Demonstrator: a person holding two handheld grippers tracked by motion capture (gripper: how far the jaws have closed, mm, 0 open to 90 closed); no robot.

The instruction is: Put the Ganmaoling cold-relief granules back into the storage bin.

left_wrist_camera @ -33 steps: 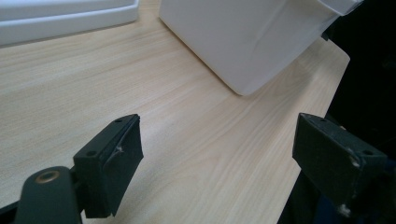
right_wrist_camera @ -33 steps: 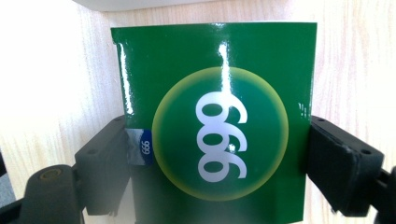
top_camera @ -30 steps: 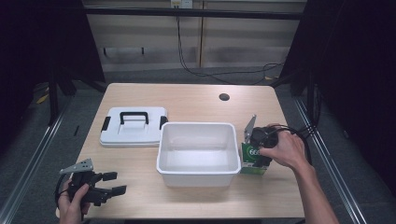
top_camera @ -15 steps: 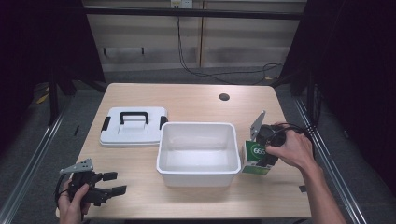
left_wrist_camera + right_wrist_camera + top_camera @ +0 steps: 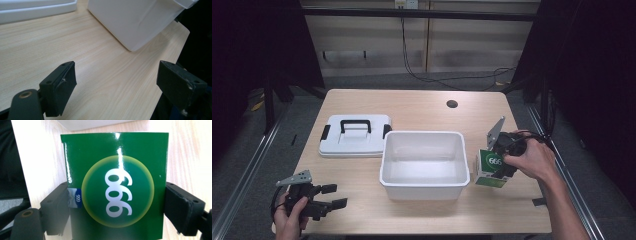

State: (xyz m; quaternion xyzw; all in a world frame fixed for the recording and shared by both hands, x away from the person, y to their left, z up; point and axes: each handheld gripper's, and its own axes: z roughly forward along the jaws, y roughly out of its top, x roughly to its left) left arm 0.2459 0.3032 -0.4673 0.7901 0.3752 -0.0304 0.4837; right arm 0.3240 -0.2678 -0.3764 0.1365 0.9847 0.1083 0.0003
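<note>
A light wooden table [image 5: 422,107] carries a white bin [image 5: 423,157] and a lid [image 5: 356,136]. The right gripper [image 5: 498,167] clamps a green box [image 5: 115,187] just right of the bin, 2 jaws pressing its sides. The left gripper [image 5: 332,196] rests released.

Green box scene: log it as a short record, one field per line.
held item: green box, white circled 999 on its face
right gripper: shut on the green box, beside the bin's right wall
left gripper: open, nothing between the jaws, near the table's front left corner
white bin: mid-table, nothing inside
white lid: flat on the table, left of the bin
</note>
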